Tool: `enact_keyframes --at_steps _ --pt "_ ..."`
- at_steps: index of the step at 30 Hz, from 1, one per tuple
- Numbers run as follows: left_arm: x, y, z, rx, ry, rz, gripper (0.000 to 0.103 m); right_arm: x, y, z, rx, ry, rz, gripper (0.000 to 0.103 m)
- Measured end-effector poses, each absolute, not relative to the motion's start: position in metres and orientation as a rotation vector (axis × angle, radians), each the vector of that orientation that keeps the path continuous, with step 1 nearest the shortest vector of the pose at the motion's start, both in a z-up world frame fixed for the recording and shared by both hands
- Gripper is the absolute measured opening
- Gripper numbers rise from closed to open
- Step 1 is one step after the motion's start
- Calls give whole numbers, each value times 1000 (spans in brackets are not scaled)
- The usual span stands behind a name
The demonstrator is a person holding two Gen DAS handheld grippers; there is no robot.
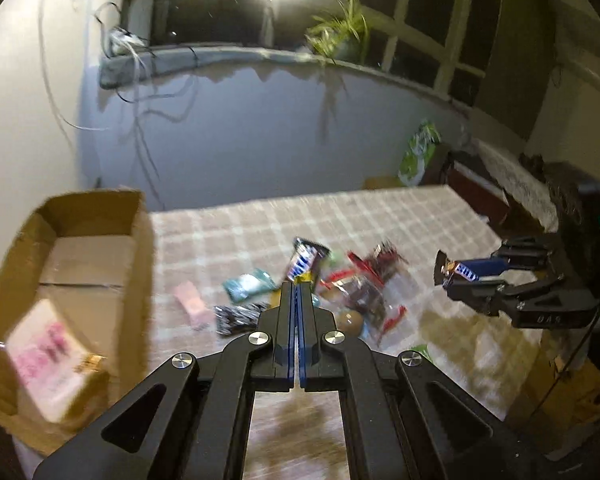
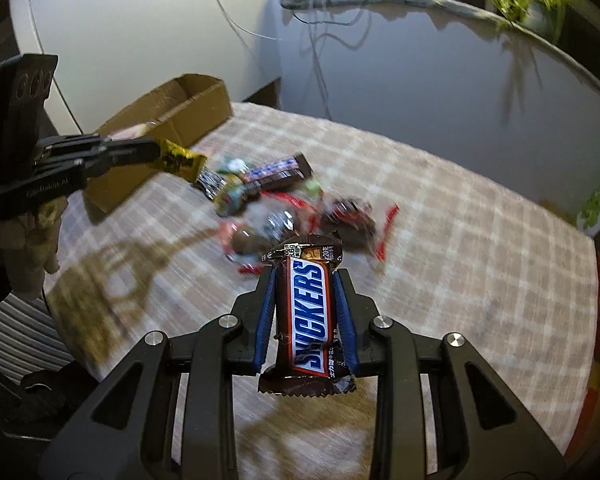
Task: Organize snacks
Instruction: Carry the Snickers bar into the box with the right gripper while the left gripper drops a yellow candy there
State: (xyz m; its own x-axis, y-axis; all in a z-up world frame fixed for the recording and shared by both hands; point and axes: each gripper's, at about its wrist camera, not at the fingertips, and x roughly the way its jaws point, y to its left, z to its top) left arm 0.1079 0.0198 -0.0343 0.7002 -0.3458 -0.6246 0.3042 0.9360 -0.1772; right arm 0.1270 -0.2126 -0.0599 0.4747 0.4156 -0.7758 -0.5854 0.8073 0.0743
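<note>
A pile of wrapped snacks (image 1: 340, 292) lies on the checked tablecloth (image 1: 380, 216); it also shows in the right wrist view (image 2: 284, 208). My right gripper (image 2: 306, 276) is shut on a Snickers bar (image 2: 308, 316) and holds it above the table; it also shows in the left wrist view (image 1: 456, 276). My left gripper (image 1: 298, 286) is shut on a yellow snack packet (image 2: 180, 160), which sticks out of its tip (image 2: 156, 152), near the cardboard box (image 2: 168, 120). The box (image 1: 84, 264) stands at the table's left and holds a pink and white packet (image 1: 48, 356).
A green bag (image 1: 418, 152) leans at the far right edge of the table. A plant (image 1: 340, 32) and cables sit on the window ledge behind. The table's right edge drops to dark furniture (image 1: 480, 188).
</note>
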Motion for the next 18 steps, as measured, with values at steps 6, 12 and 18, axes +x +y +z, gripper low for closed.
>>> enact_keyframes --at_steps 6,12,18 --pt "97 66 -14 -93 652 -262 0 137 -176 -35 -226 825 682 30" --pt "87 111 -9 -123 633 -171 0 154 -116 -17 -257 780 782 30" --pt "81 147 -14 -147 632 -96 0 168 -42 -7 -313 754 878 30"
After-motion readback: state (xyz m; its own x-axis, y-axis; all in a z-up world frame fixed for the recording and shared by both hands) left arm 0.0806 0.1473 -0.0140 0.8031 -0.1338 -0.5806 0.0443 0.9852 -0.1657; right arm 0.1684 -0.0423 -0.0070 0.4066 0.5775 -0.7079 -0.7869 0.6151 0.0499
